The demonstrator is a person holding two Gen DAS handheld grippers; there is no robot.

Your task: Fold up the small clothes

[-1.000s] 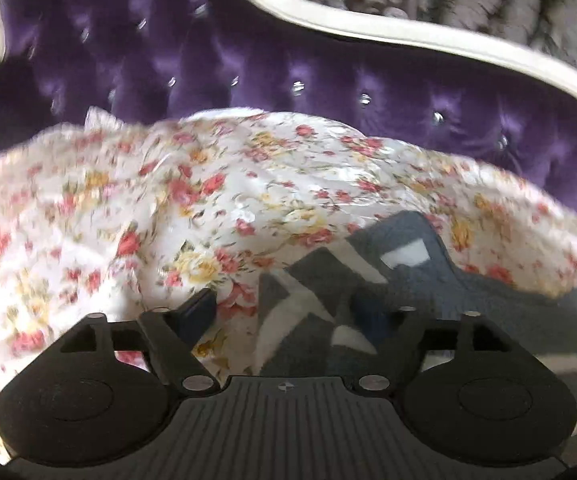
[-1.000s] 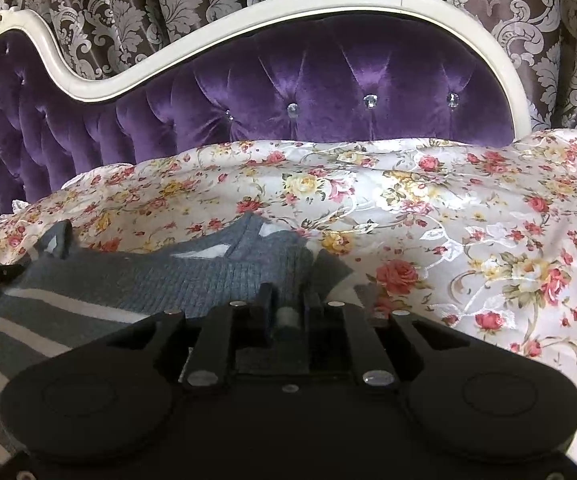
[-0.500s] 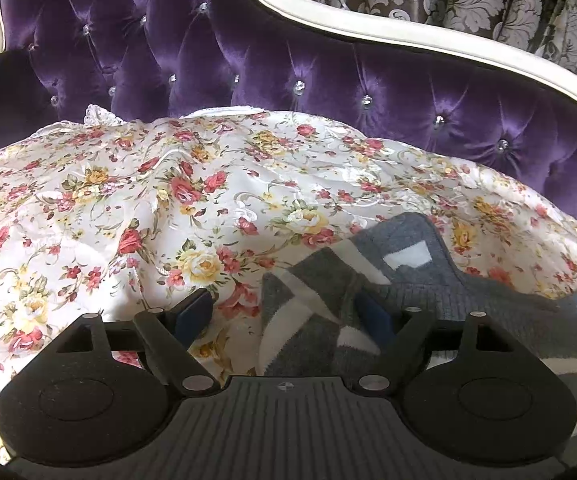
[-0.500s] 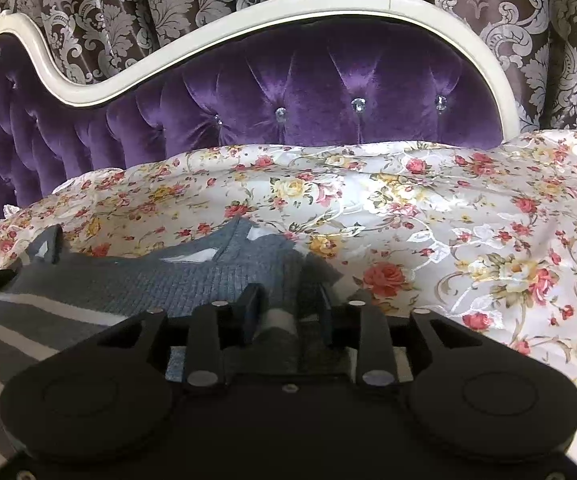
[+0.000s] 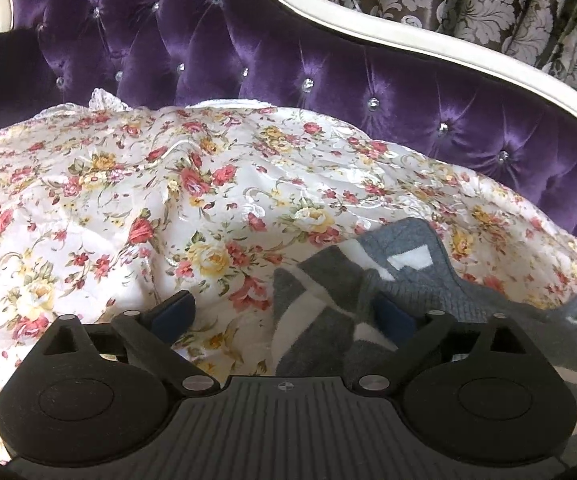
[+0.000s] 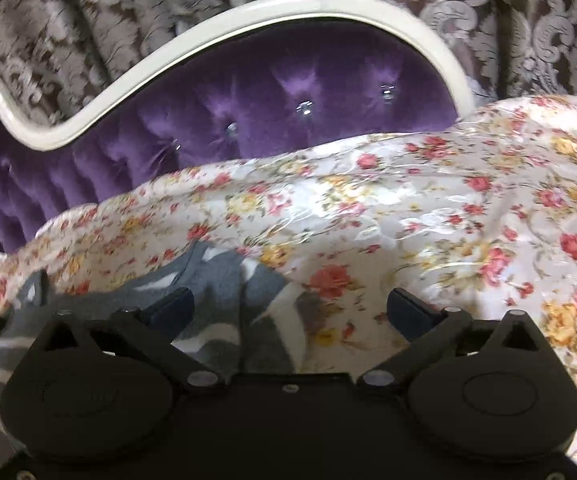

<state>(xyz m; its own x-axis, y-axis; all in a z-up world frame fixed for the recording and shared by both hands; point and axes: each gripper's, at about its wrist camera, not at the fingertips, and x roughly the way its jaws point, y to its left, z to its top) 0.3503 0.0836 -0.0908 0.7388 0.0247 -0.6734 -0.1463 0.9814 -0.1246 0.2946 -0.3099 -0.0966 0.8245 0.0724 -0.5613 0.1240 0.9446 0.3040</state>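
On the floral bedspread (image 5: 136,208) before a purple tufted headboard (image 5: 328,92), the grey striped sweater (image 5: 320,312) lies released between both spread-jaw grippers, left gripper (image 5: 284,312) and right gripper (image 6: 290,306), sleeves apparently folded inward, body fold remaining.

the sweater (image 5: 404,276) is a soft grey knit with white stripes, ribbed at the neck and fuzzy along its folds. the bedspread (image 5: 160,208) under it is a glossy, satin-like floral cloth with a raised woven sheen and fine creases. the headboard (image 5: 328,92) is tufted purple velvet set with shiny crystal-like studs, framed in smooth cream trim. the curtain (image 6: 88,20) is a damask cloth with a dull shine. the left hand-held gripper (image 5: 284,312) is matt black plastic with ribbing and small metal pins.
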